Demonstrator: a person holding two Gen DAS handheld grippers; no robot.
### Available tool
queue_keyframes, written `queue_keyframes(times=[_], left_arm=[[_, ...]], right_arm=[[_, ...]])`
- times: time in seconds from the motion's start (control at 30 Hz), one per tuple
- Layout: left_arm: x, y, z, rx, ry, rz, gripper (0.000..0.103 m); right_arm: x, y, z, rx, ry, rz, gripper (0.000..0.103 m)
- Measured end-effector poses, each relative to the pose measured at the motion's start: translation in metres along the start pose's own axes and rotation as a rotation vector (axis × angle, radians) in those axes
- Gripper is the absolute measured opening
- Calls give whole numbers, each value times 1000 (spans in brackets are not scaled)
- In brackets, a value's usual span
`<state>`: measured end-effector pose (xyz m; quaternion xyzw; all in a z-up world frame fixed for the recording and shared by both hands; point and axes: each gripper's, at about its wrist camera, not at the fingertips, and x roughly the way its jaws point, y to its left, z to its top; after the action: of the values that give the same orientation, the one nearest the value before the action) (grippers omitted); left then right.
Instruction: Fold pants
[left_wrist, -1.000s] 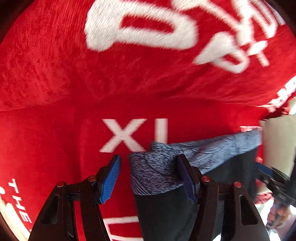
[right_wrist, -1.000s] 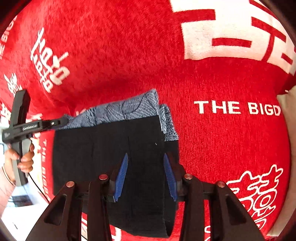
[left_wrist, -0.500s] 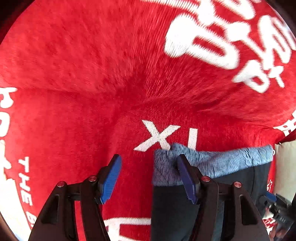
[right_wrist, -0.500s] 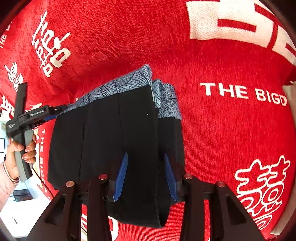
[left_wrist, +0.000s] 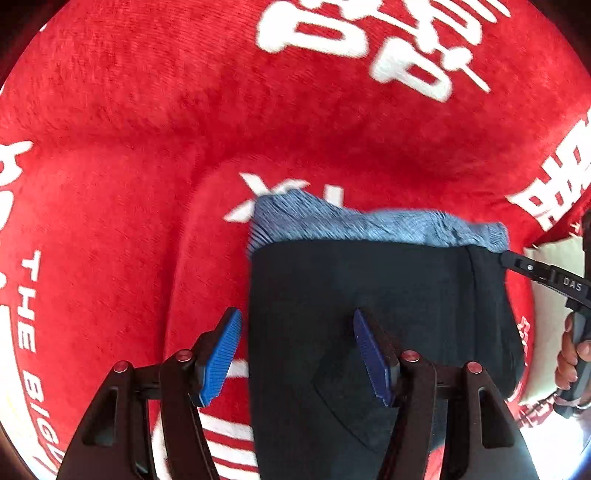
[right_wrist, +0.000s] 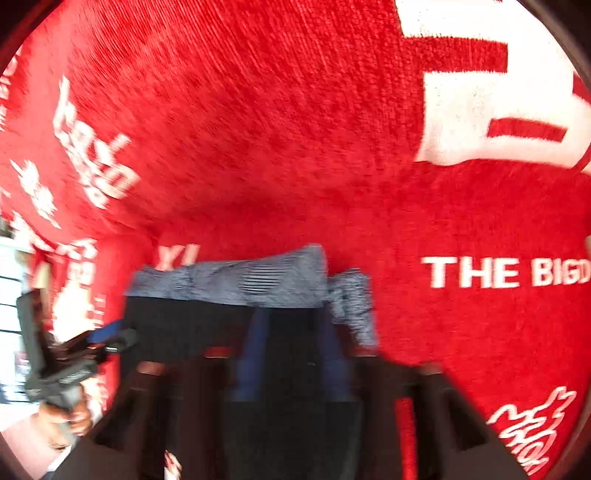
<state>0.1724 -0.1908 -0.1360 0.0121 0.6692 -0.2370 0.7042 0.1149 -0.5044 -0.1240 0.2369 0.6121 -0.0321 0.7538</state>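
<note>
Folding, late stage: black soft-fabric pants (left_wrist: 369, 295) with grey-blue marled waistband (left_wrist: 369, 223), doubled flat on red plush blanket (left_wrist: 147, 147) with white lettering. My left gripper (left_wrist: 297, 354) hangs over them, jaws released, empty. My right gripper (right_wrist: 291, 354) is blurred; I cannot tell its jaws' state. Next move, I judge: pinch the near edge and fold towards the waistband.

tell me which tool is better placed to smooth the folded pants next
Left, probably. The left tool is open, with its fingers straddling the left edge of the black pants on the red blanket. The right tool is motion-blurred, so its grip cannot be judged.
</note>
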Motion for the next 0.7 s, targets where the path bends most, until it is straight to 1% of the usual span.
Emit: queue_keyframes(times=[0.07, 0.1, 0.13, 0.23, 0.3, 0.4, 0.43, 0.53, 0.57, 0.63, 0.7], left_arm=[[-1, -13, -11, 73, -12, 37, 64], [0, -18, -15, 96, -21, 53, 68], [1, -20, -17, 96, -23, 57, 71], [-1, -18, -17, 45, -19, 59, 73], [-6, -19, -17, 37, -13, 69, 73], [-20, -22, -21, 64, -25, 114, 73], [-23, -23, -22, 67, -26, 120, 73], [-34, -24, -31, 61, -28, 120, 73], [-37, -25, -34, 58, -24, 119, 73], [-36, -27, -41, 58, -10, 119, 73], [-31, -31, -49, 67, 11, 141, 73]], right_arm=[[-4, 1, -8, -4, 7, -17, 7], [-4, 1, -15, -15, 19, -43, 6], [-2, 0, -21, -27, 36, -65, 3], [13, -2, -36, -76, 86, -156, 2], [11, -1, -39, -69, 65, -150, 2], [2, -5, -41, 7, 63, -111, 4], [-2, -6, -44, 31, 65, -105, 7], [-17, -10, -56, 61, 56, -112, 23], [-21, -10, -61, 66, 55, -117, 25], [-27, -9, -73, 76, 62, -118, 25], [-35, -11, -81, 91, 54, -126, 25]])
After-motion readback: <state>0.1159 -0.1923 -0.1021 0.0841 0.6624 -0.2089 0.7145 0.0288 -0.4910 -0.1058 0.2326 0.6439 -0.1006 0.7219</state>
